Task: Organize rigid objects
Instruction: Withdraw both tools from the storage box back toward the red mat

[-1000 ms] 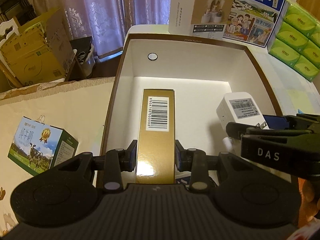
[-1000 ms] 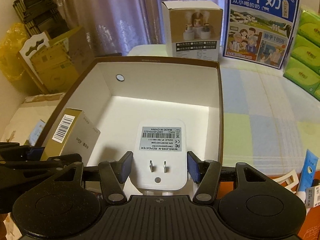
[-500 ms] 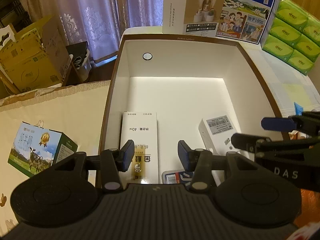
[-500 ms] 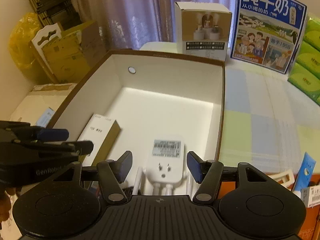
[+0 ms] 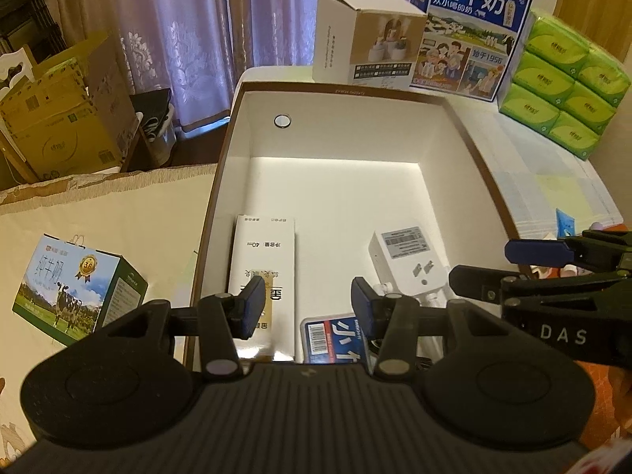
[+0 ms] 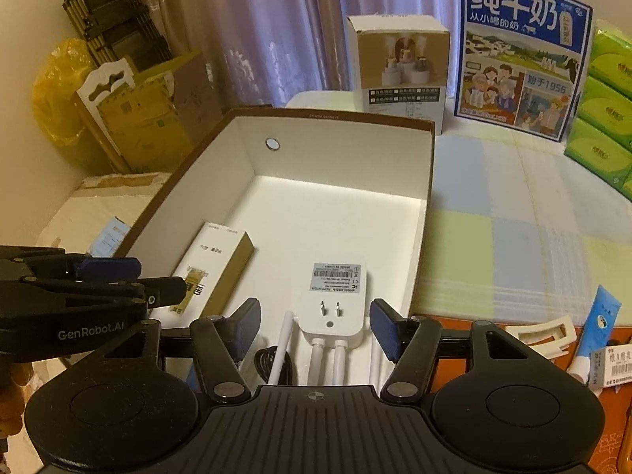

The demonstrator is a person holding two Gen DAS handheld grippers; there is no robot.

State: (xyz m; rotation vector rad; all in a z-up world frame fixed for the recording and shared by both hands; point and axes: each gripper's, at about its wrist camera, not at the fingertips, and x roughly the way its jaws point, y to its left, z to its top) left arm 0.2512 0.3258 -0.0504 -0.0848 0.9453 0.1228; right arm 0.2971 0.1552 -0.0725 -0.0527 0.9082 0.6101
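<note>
Over the storage box's (image 5: 221, 181) near edge, the left gripper (image 5: 304, 308) and right gripper (image 6: 315, 326) gape empty above the gold-sided carton (image 5: 264, 276) and wireless repeater (image 6: 335, 296), with bare white floor reaching its far wall.

Purple patterned curtains (image 5: 189, 39) hang across the back in dim, warm light. Cardboard boxes (image 5: 67, 118) lean at the left beside a folded dark rack (image 6: 106, 27) against a pale wall (image 6: 23, 31). A checked cloth (image 6: 513, 229) covers the bench.
</note>
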